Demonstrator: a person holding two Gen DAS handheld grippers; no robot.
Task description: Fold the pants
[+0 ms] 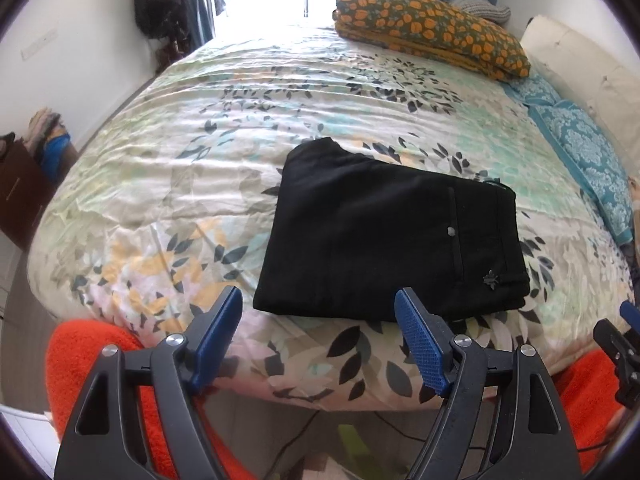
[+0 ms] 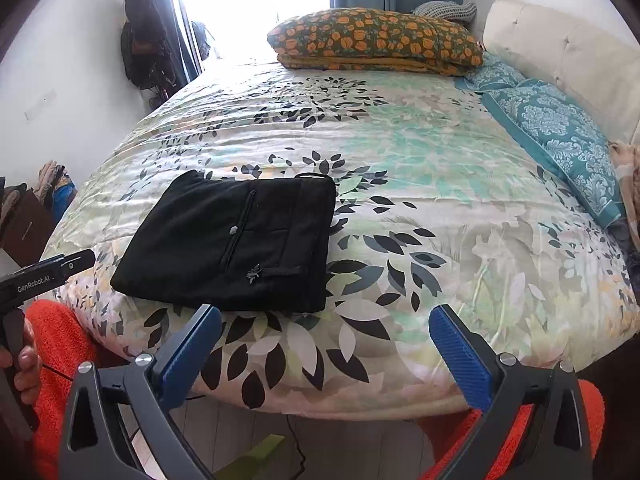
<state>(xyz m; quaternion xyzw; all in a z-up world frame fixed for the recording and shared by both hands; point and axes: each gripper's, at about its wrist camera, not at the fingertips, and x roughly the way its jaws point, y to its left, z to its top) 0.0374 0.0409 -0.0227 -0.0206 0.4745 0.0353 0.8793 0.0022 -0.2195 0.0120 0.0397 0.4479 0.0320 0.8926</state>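
Note:
The black pants lie folded into a compact rectangle on the floral bedspread, near the bed's front edge. A back pocket with a pale button faces up. They also show in the right wrist view, left of centre. My left gripper is open and empty, held just short of the pants' near edge. My right gripper is open and empty, in front of the bed's edge and to the right of the pants. The left gripper's body shows at the left of the right wrist view.
An orange-flowered pillow lies at the far end of the bed. Teal patterned pillows and a cream headboard run along the right side. A dark bag hangs on the wall at left. Orange fabric is below the grippers.

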